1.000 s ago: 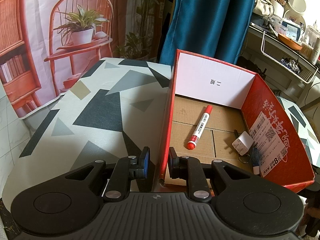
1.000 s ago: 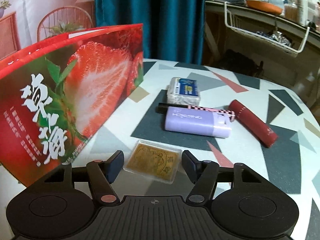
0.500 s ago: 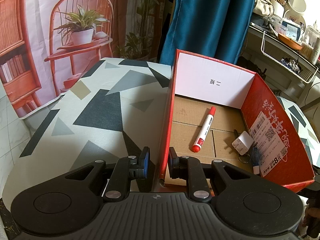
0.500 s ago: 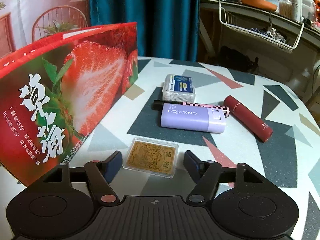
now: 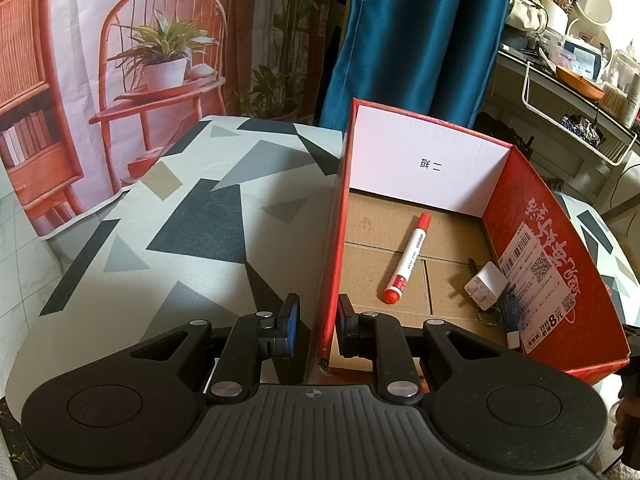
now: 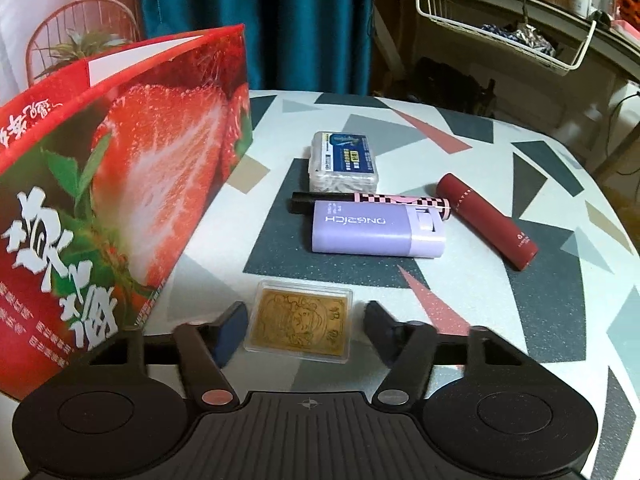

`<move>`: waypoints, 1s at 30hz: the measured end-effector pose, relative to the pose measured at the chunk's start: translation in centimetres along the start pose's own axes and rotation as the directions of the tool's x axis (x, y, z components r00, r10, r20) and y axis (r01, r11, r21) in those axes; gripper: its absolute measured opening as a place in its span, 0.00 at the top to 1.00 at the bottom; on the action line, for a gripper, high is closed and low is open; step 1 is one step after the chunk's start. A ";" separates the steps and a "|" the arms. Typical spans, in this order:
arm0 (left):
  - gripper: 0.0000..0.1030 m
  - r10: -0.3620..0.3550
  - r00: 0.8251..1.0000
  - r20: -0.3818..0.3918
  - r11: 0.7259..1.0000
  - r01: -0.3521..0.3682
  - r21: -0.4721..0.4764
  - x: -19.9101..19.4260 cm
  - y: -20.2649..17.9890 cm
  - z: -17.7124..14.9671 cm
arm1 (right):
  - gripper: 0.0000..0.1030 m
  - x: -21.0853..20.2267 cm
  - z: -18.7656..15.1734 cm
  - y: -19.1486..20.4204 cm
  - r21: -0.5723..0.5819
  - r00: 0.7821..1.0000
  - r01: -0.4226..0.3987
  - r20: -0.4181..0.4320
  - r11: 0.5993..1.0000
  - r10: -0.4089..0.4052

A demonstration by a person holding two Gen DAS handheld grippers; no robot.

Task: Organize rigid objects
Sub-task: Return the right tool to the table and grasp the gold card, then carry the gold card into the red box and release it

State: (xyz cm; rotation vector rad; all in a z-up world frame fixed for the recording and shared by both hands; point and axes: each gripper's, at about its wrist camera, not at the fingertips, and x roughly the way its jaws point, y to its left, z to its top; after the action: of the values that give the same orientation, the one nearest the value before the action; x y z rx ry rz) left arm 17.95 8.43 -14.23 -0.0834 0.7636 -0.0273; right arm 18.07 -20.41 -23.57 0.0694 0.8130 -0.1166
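My left gripper (image 5: 316,320) is shut on the near left wall of the red strawberry box (image 5: 334,216), one finger on each side of it. Inside the box lie a red marker (image 5: 408,258), a white charger (image 5: 486,286) and a key ring with a blue tag (image 5: 508,312). My right gripper (image 6: 304,324) is open, its fingers on either side of a gold card in a clear case (image 6: 300,324) lying on the table. Beyond it lie a purple case (image 6: 376,234), a checkered pen (image 6: 372,200), a clear box with a blue label (image 6: 344,160) and a dark red tube (image 6: 486,220).
The box's strawberry-printed wall (image 6: 120,200) stands close to the left of my right gripper. The patterned table (image 5: 180,220) extends left of the box. A blue curtain (image 5: 420,40) hangs behind, and a cluttered shelf with a wire basket (image 6: 500,32) stands at the right.
My right gripper has moved forward, so the gold card now lies between its fingers. The marker in the box has rolled slightly right. My left gripper holds still.
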 end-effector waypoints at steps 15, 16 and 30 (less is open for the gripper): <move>0.79 0.001 1.000 -0.001 1.000 -0.001 0.005 0.0 0.0 -0.1 | 0.49 -4.1 3.3 -1.6 -0.118 0.974 -0.083 0.200 0.990 0.105; 0.79 0.001 1.000 -0.001 1.000 -0.001 0.007 0.1 -0.1 0.0 | 0.49 -4.6 4.1 -1.5 -0.163 0.966 -0.091 0.225 0.983 0.126; 0.79 0.003 1.000 -0.004 1.000 -0.003 0.010 0.4 -0.1 -0.1 | 0.49 -5.6 11.8 6.5 -0.682 0.903 -0.107 0.238 0.724 0.357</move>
State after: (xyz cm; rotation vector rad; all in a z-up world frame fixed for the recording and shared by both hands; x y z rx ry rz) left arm 18.16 8.27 -14.54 -0.0723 0.7672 -0.0286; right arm 23.59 -14.80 -11.31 -0.5108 0.4335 0.4039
